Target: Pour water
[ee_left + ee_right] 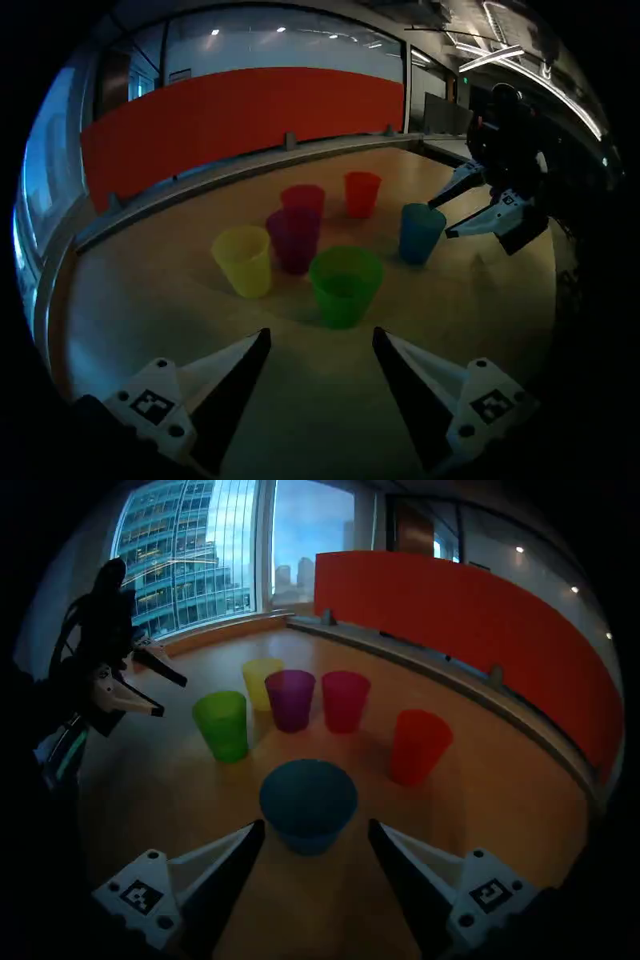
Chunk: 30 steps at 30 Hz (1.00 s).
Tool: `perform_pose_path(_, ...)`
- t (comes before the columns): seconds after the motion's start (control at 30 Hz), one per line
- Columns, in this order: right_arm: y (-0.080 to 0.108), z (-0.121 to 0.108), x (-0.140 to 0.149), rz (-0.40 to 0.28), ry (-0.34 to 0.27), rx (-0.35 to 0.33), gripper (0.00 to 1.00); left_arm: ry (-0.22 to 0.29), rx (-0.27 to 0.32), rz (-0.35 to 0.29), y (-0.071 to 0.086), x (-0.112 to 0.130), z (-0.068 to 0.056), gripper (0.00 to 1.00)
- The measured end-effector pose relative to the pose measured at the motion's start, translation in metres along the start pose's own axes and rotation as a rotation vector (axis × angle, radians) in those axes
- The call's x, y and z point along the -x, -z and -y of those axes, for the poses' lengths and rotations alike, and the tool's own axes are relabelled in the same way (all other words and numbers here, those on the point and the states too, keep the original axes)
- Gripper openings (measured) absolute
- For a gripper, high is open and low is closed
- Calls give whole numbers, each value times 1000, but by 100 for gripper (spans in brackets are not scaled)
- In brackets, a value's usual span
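Wooden table (320, 416): yellow cup (242, 260), purple cup (294, 238), pink cup (304, 196), orange cup (362, 194), green cup (346, 284) and blue cup (421, 232) are standing upright, clustered. Left gripper (320, 332) is hovering spread wide, empty, facing the green cup. Right gripper (314, 824) is hovering likewise, the blue cup just ahead of its fingertips.

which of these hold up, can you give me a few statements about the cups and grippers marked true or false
The yellow cup stands upright on the table. True.
The right gripper is shut on the blue cup. False: its jaws are wide open, with the cup just ahead of them.
The green cup is the cup nearest the left gripper. True.
The purple cup lies on its side. False: it stands upright.
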State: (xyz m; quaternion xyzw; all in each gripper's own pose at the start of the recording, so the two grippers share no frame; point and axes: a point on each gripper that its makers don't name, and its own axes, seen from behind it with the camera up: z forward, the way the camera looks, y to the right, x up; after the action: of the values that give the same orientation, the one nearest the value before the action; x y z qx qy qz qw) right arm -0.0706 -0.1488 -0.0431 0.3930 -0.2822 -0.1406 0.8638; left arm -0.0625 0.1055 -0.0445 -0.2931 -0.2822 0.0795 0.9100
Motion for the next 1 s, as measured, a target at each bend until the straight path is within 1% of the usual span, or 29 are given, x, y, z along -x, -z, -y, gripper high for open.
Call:
perform_pose_path(0.17,17,-5,0,-29,-15,39,100,-1,-48,-31,11,-6,7,94)
perform_pose_path(0.37,39,-12,-6,-83,-33,102,100,13,-124,-81,21,-13,19,94)
perform_pose_path(0.47,50,-13,-12,-114,-52,134,100,23,-141,-103,26,-16,20,94)
perform_pose_path(0.6,63,-14,-22,-160,-77,167,100,44,-175,-158,32,-24,24,94)
perform_pose_path(0.77,78,-17,-33,-217,-102,214,100,73,-240,-223,43,-35,37,94)
perform_pose_path(0.87,85,-22,-38,-246,-110,256,100,86,-279,-270,51,-43,46,94)
perform_pose_path(1.0,92,-35,-45,-283,-122,325,100,96,-311,-316,57,-51,52,94)
